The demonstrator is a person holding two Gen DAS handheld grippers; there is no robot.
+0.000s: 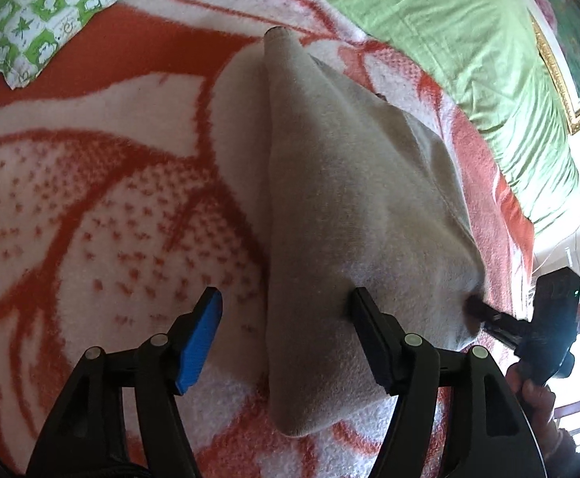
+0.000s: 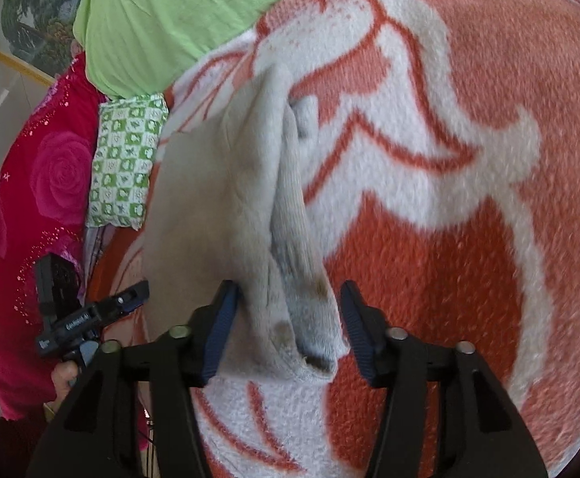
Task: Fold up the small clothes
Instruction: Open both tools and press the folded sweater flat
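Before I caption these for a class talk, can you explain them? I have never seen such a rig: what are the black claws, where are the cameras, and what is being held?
No robot here: a person holds a two-finger gripper in each hand, and each carries a wide-angle camera looking along its fingers. One picture comes from the left gripper, the other from the right gripper. Below lies an orange and white blanket, with a green sheet and a checked pillow beyond. On it is a pale garment. The left gripper's jaws stand open at its edge; the right gripper appears to pinch its bunched end.
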